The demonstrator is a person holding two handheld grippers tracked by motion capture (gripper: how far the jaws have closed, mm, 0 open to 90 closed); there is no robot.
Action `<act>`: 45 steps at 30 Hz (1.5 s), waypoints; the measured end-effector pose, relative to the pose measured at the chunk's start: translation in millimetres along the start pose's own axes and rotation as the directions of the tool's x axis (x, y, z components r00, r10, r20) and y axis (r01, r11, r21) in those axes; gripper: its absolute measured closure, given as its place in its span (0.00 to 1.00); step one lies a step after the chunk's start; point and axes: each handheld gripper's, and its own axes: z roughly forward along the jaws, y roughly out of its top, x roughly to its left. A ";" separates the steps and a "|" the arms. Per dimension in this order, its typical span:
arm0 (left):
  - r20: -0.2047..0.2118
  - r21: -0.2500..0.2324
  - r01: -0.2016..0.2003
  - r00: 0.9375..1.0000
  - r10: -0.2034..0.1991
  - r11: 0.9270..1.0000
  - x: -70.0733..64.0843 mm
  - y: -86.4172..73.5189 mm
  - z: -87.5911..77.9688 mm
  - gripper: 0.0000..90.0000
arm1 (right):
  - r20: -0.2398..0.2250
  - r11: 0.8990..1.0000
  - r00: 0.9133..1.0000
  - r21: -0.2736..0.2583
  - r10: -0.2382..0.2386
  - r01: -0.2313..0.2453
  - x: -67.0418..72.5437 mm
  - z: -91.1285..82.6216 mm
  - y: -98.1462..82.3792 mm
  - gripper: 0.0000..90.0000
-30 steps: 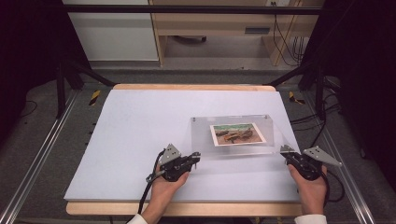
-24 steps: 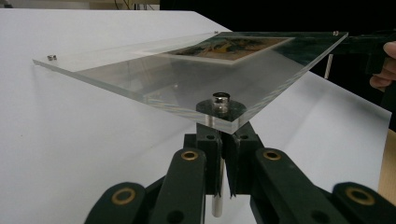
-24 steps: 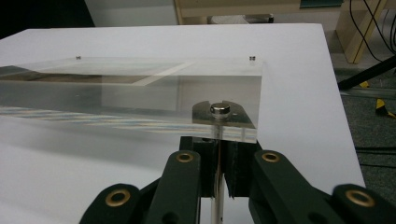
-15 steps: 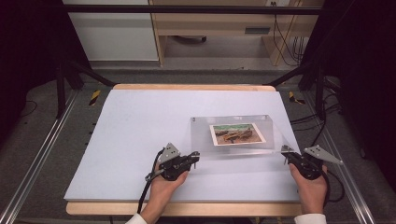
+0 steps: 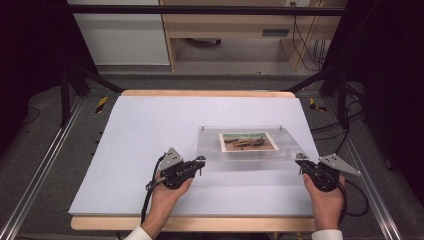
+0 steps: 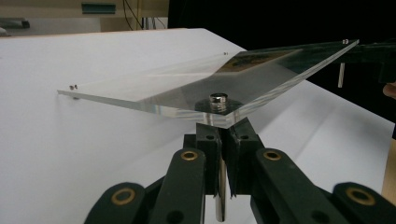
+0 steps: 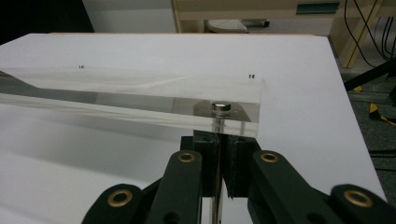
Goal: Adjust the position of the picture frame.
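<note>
Resting over the right half of the white table sheet (image 5: pixel 130 150) is a clear acrylic frame (image 5: pixel 250 145) — two transparent panes with a small landscape photograph (image 5: pixel 248 141) sandwiched at their centre. Metal standoff legs are sitting at its corners; the two far ones are showing as small studs along the far edge in the high view. In the left gripper view, the near edge is riding above the sheet while the far corner studs are lying close to the surface, so the frame is tilting down away from the person.

At the near left corner, the left gripper (image 6: pixel 219 135) is pinching the thin metal leg (image 6: pixel 219 186) that is hanging below the capped stud; its jaws are pressed in on the pin from both sides. At the near right corner, the right gripper (image 7: pixel 218 144) is doing likewise — its jaws are clamped on that corner's leg (image 7: pixel 216 186) just under the pane.

In the high view both grippers are flanking the frame's near edge, the left gripper (image 5: pixel 200 161) and the right gripper (image 5: pixel 301 161) each being held in a hand entering from the bottom, cables trailing behind. The sheet is covering a wooden tabletop (image 5: pixel 200 93), with aluminium rails (image 5: pixel 45 165) running along either side and a wooden cabinet (image 5: pixel 240 30) standing beyond.
</note>
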 end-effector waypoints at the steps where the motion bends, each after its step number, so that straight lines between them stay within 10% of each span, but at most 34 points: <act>1: -0.003 -0.004 0.004 1.000 -0.004 1.000 2.6 1.2 -3.1 0.94 | -0.001 1.000 1.000 -0.001 0.002 -0.002 3.5 0.6 1.5 0.95; 24: -0.092 -0.090 0.037 0.995 -0.046 0.995 87.3 16.6 -62.3 0.93 | -0.076 1.000 0.997 -0.021 -0.014 0.012 85.8 73.7 34.9 0.94; 45: -0.117 0.015 0.051 0.992 -0.049 0.999 90.4 0.8 -61.6 0.94 | -0.078 1.000 0.997 0.027 -0.014 0.016 95.9 70.9 17.6 0.94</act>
